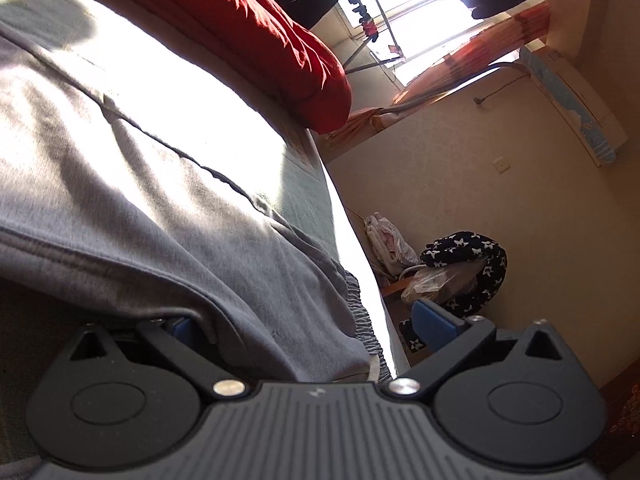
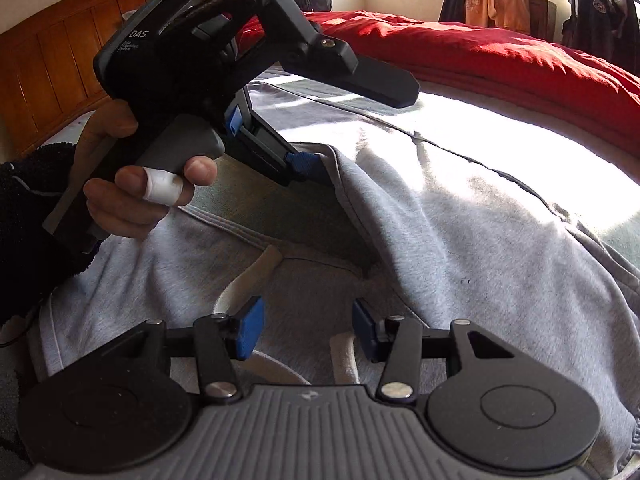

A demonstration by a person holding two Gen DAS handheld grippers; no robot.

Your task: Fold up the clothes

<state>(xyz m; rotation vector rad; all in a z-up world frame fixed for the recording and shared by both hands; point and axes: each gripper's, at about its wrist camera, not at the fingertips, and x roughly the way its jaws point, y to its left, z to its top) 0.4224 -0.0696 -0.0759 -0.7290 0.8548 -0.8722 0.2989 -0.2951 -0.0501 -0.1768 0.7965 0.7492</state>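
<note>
One grey garment point(image 2: 460, 220), sweatpants by the look of the drawstring, lies spread across the centre and right of the right wrist view on the bed, and two grippers are in play. The left gripper point(image 2: 308, 164), held by a hand point(image 2: 120, 184) with one taped finger at left centre, is raised and seems to pinch a lifted edge of the cloth, though its own view shows the blue pads point(image 1: 436, 322) wide apart, so I cannot tell. The right gripper point(image 2: 306, 328) at bottom centre is spread over the fabric, gripping nothing; one red duvet point(image 2: 500, 56) runs along the upper right.
</note>
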